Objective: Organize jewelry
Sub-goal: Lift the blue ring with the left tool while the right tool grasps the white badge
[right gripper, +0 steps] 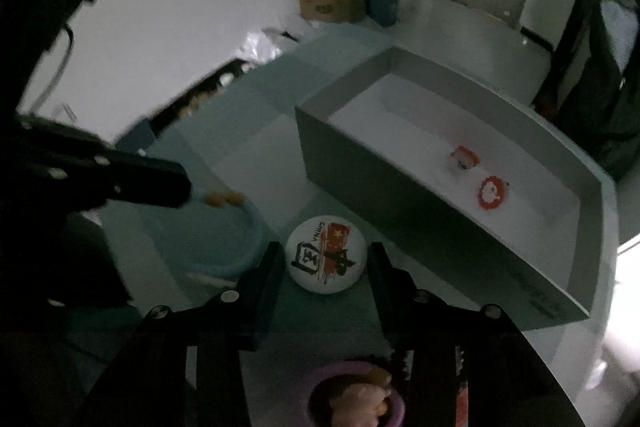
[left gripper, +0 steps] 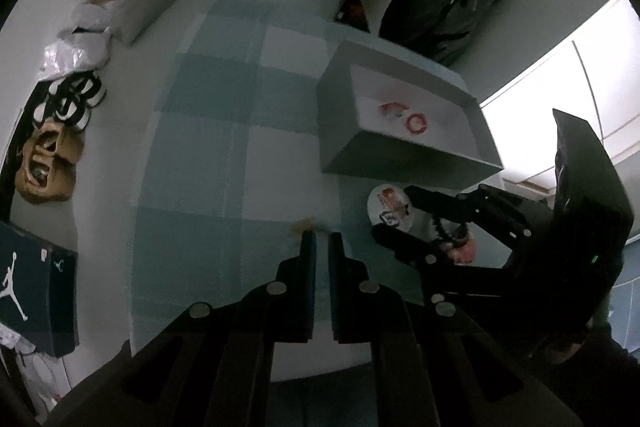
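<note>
Probably the round badge (right gripper: pixel 325 254) is light, stiff and slick on its domed face, so a pinch should take it by the rim on two opposite edges; pressing on the dome would likely let it skid on the checked cloth (left gripper: pixel 224 131). It lies flat on that cloth just beside the near wall of the grey box (right gripper: pixel 400 195), between the fingers of the right gripper (right gripper: pixel 325 269), whose jaws stand spread on either side of it, close to the rim but not visibly pressing. The badge is white with a red flag, dark brush characters and the word CHINA. Two small red pieces already lie on the box's white floor, one a ring (right gripper: pixel 493 191), the other a small ornament (right gripper: pixel 464 157). The left gripper (left gripper: pixel 322 247) is pressed together, holding nothing, over the cloth.
</note>
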`<state>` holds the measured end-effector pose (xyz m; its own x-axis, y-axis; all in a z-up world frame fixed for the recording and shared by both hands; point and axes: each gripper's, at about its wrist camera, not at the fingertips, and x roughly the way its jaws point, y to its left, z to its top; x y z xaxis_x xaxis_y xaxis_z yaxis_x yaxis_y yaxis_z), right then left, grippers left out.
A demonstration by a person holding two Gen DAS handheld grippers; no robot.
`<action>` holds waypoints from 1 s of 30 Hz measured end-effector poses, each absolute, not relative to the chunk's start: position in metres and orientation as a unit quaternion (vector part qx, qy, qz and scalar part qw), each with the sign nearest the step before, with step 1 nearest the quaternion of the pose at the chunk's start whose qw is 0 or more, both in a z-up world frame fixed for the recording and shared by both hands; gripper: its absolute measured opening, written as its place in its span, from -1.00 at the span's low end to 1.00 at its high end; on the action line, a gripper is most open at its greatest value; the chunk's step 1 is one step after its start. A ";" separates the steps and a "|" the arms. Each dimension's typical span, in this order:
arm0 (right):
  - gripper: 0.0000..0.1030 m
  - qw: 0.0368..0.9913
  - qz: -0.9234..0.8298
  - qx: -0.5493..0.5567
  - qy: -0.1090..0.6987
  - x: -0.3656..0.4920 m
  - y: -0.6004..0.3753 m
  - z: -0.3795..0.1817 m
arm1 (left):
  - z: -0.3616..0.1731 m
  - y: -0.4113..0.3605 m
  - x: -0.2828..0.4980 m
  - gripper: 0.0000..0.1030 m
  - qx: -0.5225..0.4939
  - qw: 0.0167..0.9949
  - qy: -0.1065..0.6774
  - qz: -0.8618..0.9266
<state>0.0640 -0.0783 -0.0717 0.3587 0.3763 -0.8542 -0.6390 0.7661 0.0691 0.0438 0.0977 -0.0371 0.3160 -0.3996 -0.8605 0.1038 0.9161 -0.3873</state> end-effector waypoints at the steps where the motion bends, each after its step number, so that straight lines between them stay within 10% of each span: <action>1: -0.20 0.814 0.314 -0.128 0.471 0.066 -0.083 -0.069 | -0.035 0.096 0.044 -0.96 -0.130 0.802 0.561 -0.160; 12: -0.20 0.822 0.325 -0.052 0.465 0.068 -0.120 -0.048 | -0.048 0.113 0.044 -0.92 -0.156 0.787 0.585 -0.115; 17: -0.20 0.823 0.335 -0.051 0.457 0.067 -0.123 -0.043 | -0.042 0.090 0.034 0.36 -0.085 0.811 0.567 -0.117; 30: -0.20 0.833 0.336 -0.039 0.438 0.064 -0.140 -0.027 | -0.070 0.072 0.038 0.37 0.009 0.796 0.596 -0.100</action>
<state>0.0642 -0.1401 -0.0272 0.3908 0.5249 -0.7562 -0.5936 0.7716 0.2288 0.0378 0.0717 -0.0695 0.2682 -0.1487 -0.9518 0.1712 0.9796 -0.1048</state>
